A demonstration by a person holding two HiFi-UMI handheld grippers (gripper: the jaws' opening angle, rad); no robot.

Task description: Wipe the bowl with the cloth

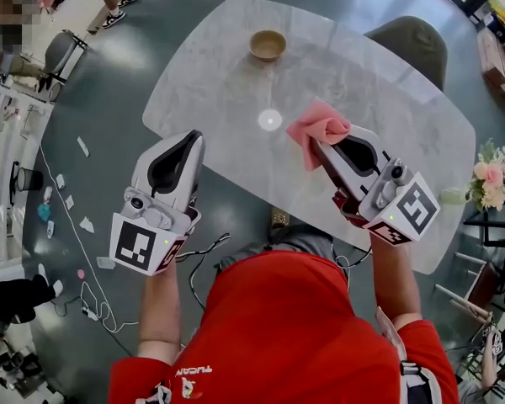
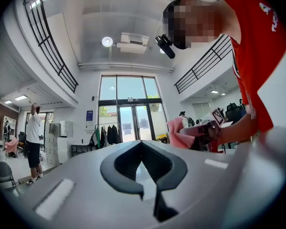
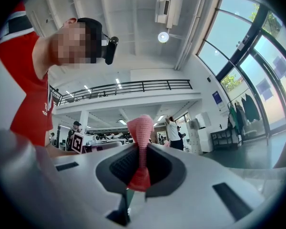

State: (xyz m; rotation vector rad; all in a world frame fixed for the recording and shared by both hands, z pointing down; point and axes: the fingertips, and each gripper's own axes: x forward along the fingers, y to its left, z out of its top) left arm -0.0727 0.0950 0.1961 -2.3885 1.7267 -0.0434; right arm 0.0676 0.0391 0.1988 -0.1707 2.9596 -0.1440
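While the right gripper (image 1: 321, 147) pinched the pink cloth (image 1: 317, 128) in its jaws and the left gripper (image 1: 188, 139) had its jaws closed, empty, the bowl (image 1: 268, 45) sat well apart on the surface (image 1: 387, 91); unsteadied, it might skid under wiping.

Table (image 1: 387, 99): pale marble-look top, smooth, glossy.
Bowl (image 1: 268, 45), table's far end: tan, wood-like, matt.
Cloth (image 1: 318, 129), over table's near edge: pink, knitted texture, soft.
Left gripper (image 1: 192, 139), right gripper (image 1: 317, 147): smooth grey plastic shells, matt black jaw linings.
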